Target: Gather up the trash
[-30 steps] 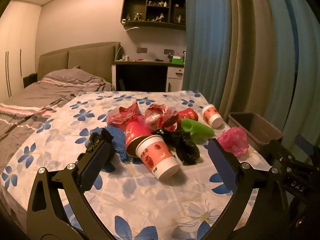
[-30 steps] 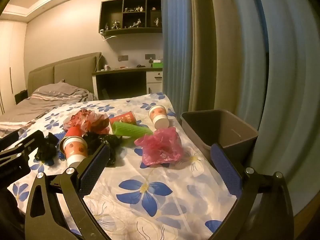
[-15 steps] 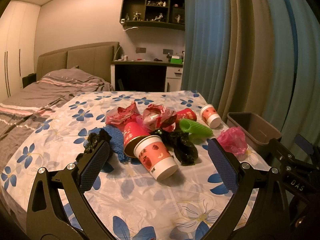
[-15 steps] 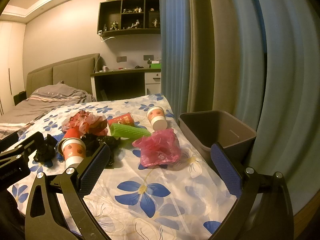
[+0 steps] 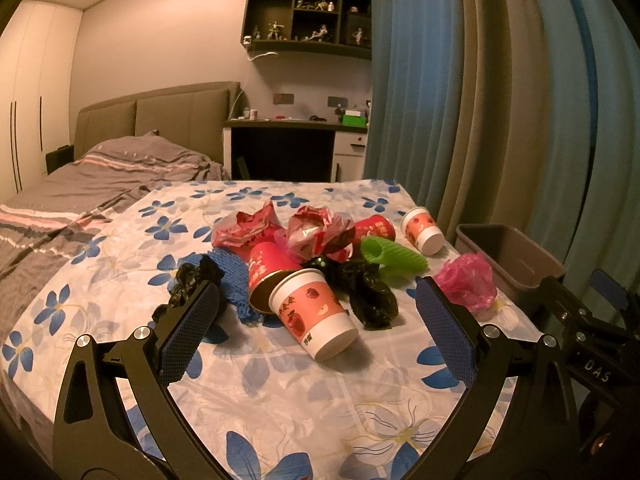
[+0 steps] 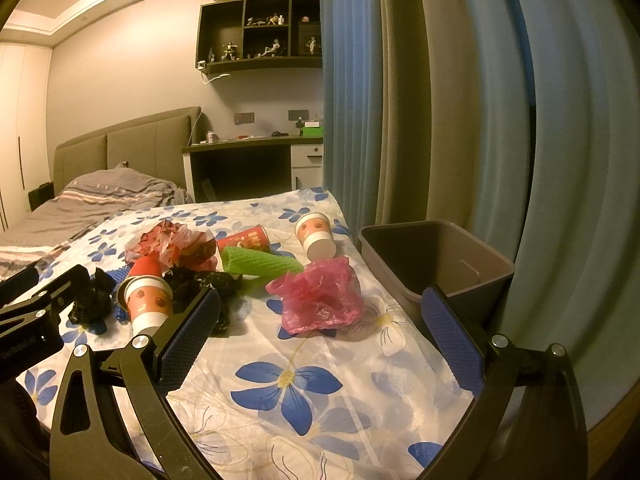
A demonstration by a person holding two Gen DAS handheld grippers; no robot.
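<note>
Trash lies heaped on a floral sheet point(image 5: 280, 392): a toppled paper cup point(image 5: 314, 314) nearest me, a red cup point(image 5: 268, 268), black bags point(image 5: 370, 292), blue netting point(image 5: 230, 266), a green foam sleeve point(image 5: 390, 256), red wrappers point(image 5: 320, 232), a far paper cup point(image 5: 422, 230) and a pink plastic bag point(image 5: 466, 282). A grey bin point(image 6: 436, 262) stands at the right edge. My left gripper point(image 5: 318, 318) is open, level with the toppled cup. My right gripper point(image 6: 320, 320) is open before the pink plastic bag point(image 6: 320, 298).
Blue and beige curtains point(image 6: 440, 100) hang close behind the bin. A bed with a grey duvet point(image 5: 100, 184) lies to the left, with a desk point(image 5: 288, 148) and wall shelf point(image 5: 308, 24) beyond. My left gripper's body point(image 6: 36, 320) shows at the right wrist view's left edge.
Both views drift slightly; the trash heap sits a little lower in frame. Both grippers stay open and no trash has moved.
</note>
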